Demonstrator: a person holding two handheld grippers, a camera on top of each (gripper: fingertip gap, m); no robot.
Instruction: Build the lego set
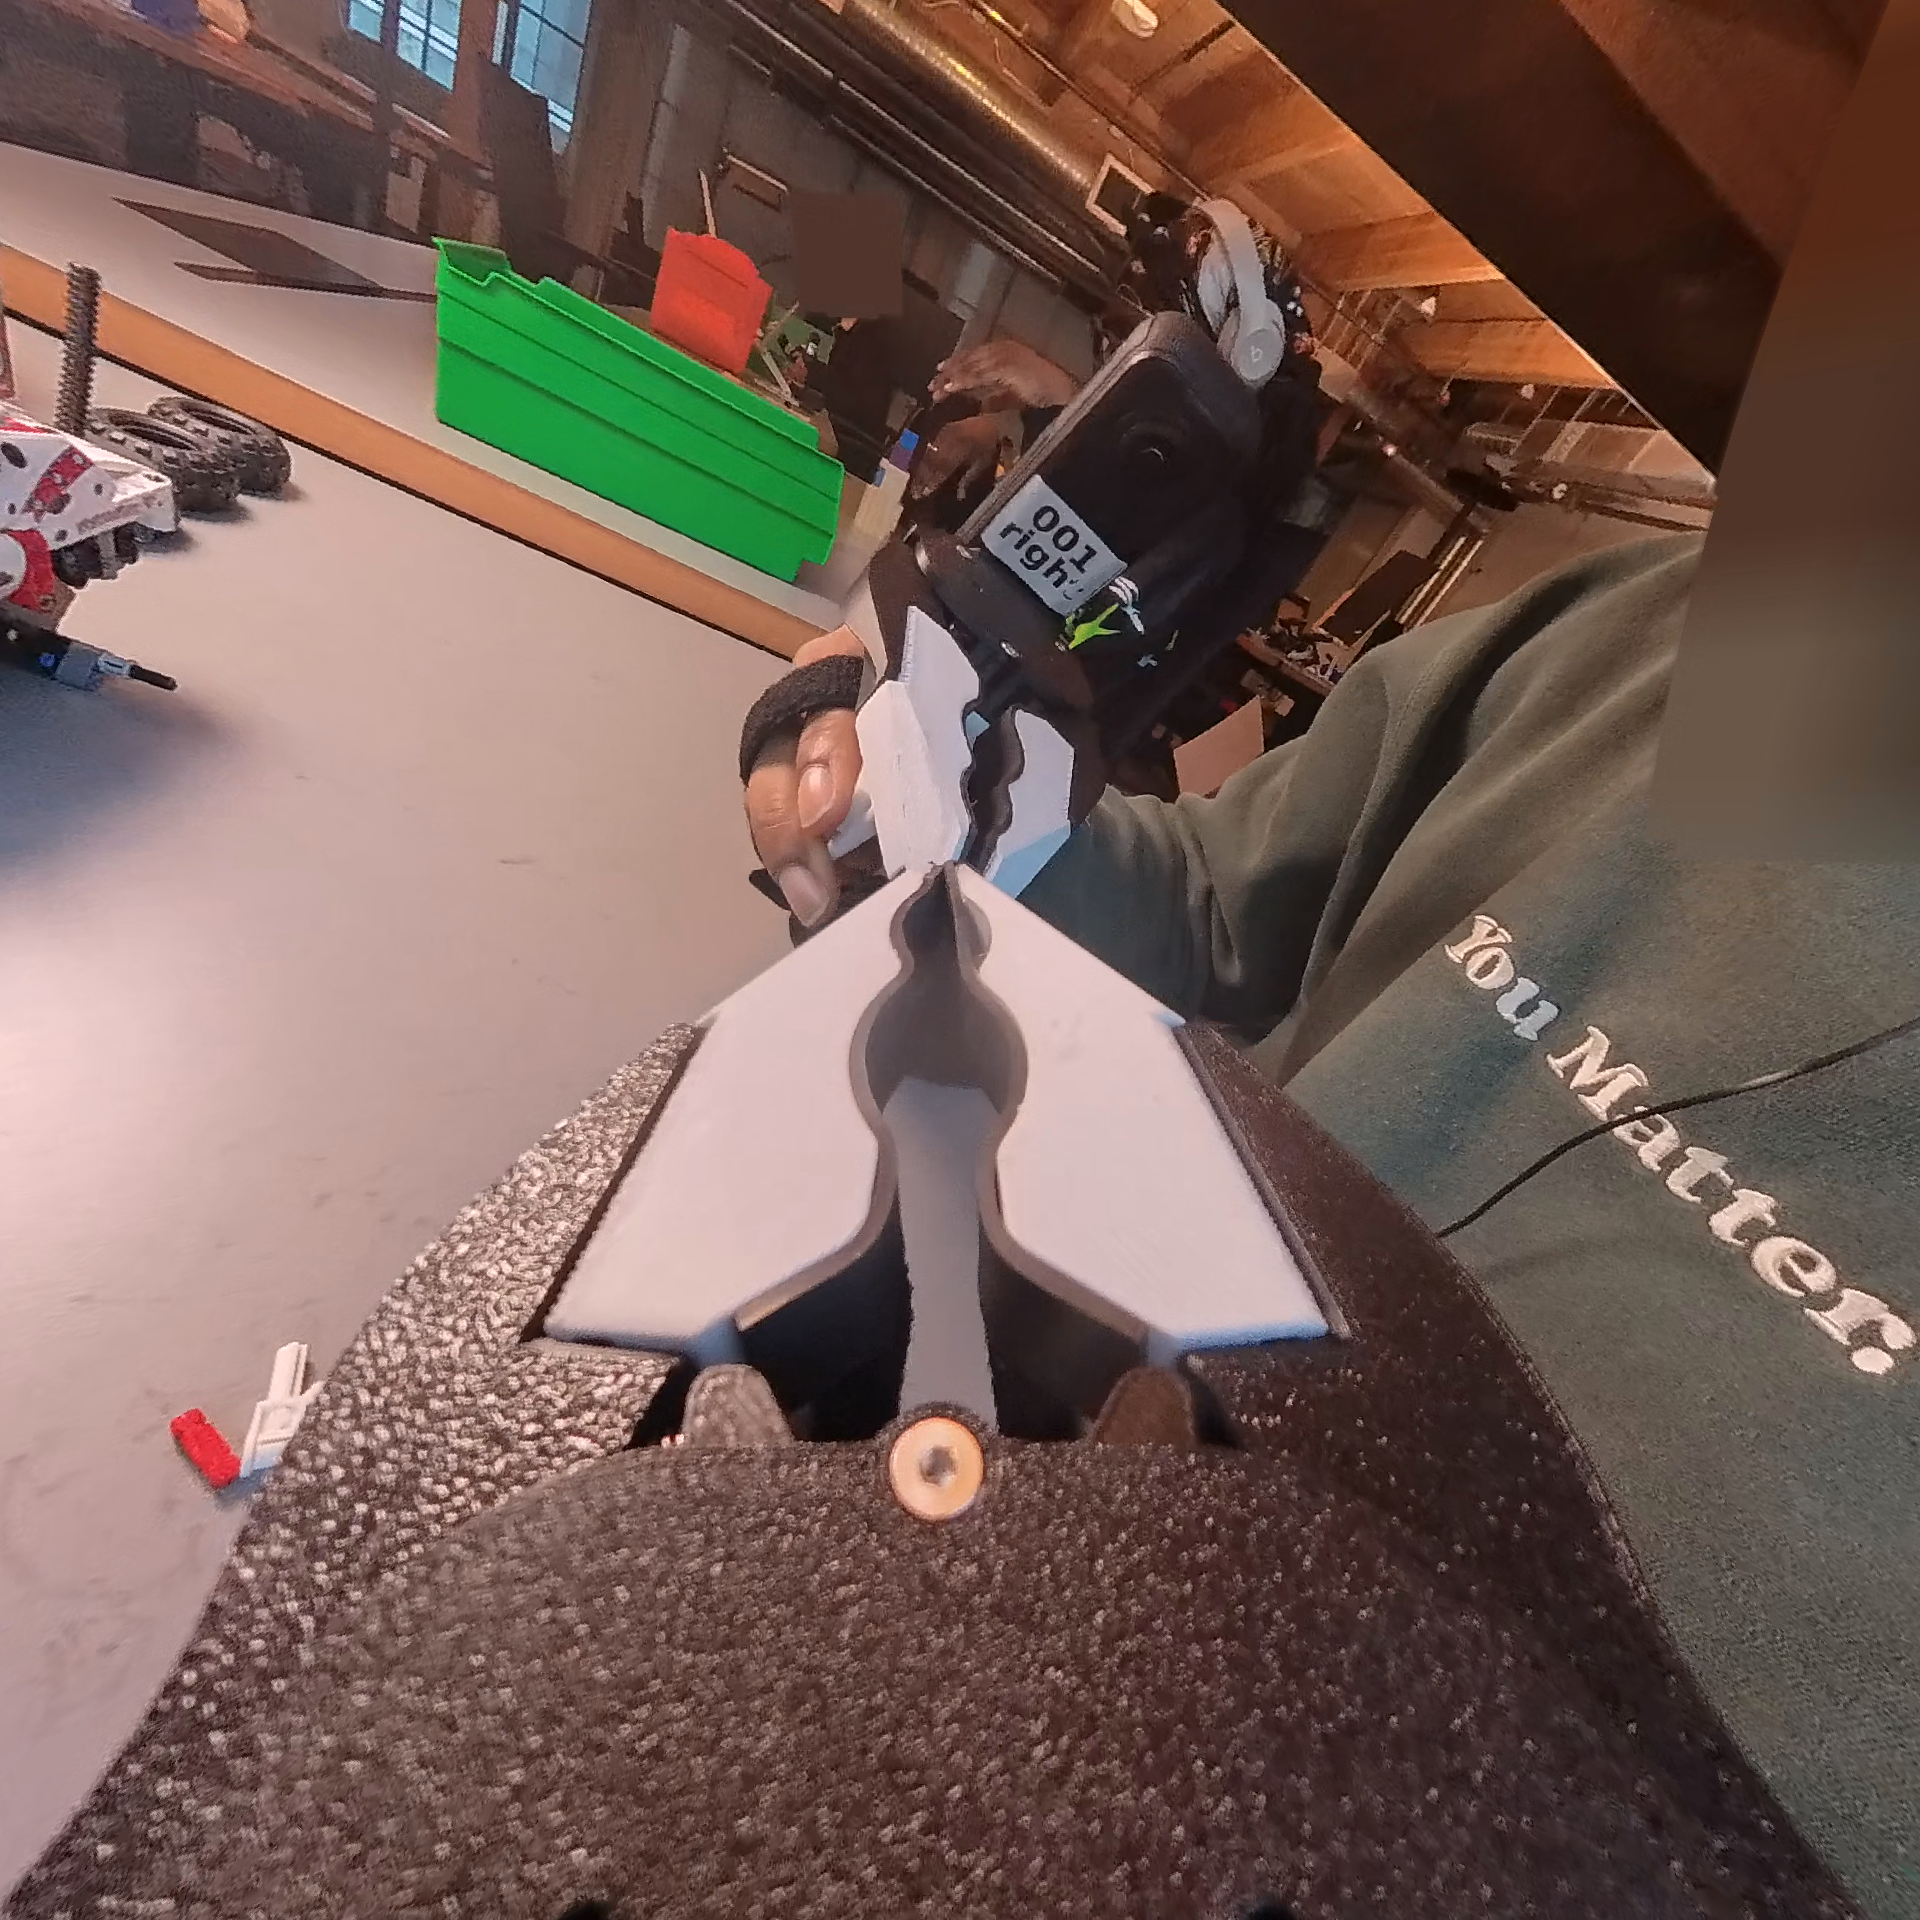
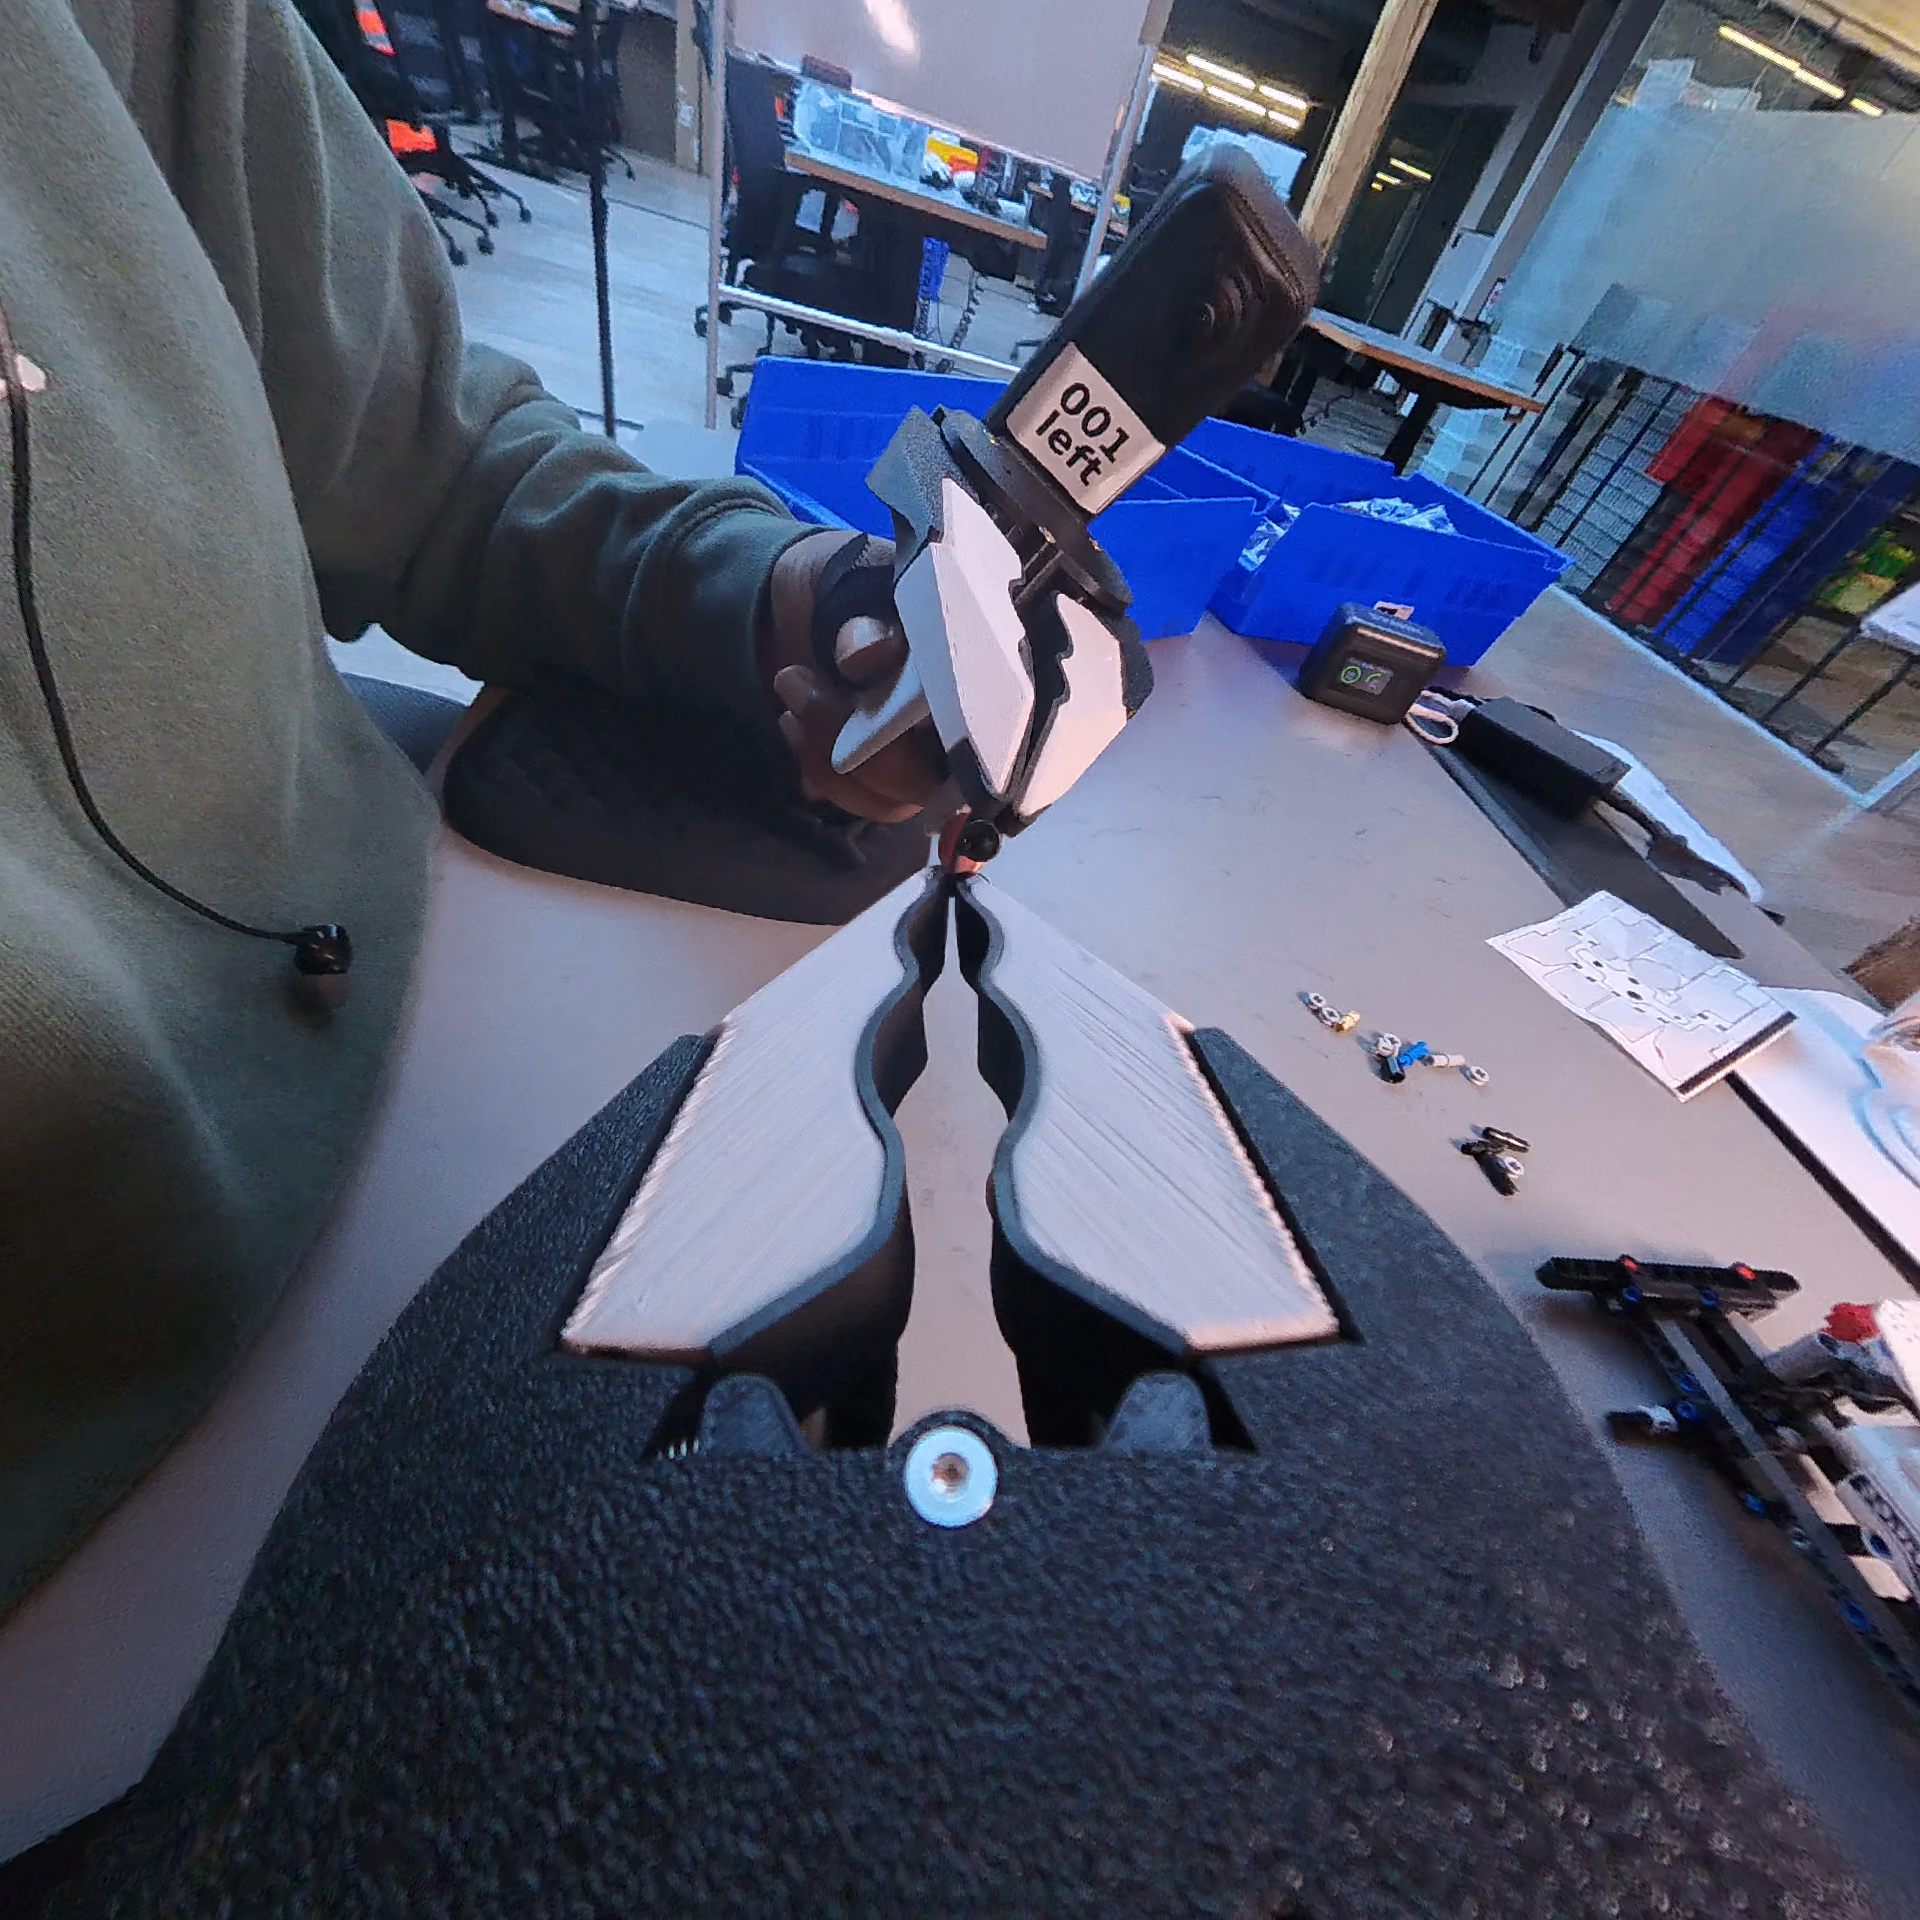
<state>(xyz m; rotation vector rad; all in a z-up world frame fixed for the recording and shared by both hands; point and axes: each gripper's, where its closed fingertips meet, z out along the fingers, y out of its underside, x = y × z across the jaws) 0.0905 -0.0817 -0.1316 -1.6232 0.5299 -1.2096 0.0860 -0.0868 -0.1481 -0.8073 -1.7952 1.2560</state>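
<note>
Left gripper (image 2: 977, 836) tip-to-tip with right gripper (image 2: 951, 883) above table (image 2: 1247, 883); left pinches small black pin (image 2: 977, 834), right closed on something tiny, unidentifiable. Loose pins (image 2: 1392, 1049) right of grippers.

grey table (image 2: 1299, 831) | blue bins (image 2: 1382, 582) | loose pins (image 2: 1392, 1055) | paper sheet (image 2: 1631, 987) | tyres (image 1: 208, 447)

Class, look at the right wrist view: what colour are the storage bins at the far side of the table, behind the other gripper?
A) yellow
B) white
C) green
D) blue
D: the bins standing behind the left gripper at the far edge of the table are plainly blue.
</note>
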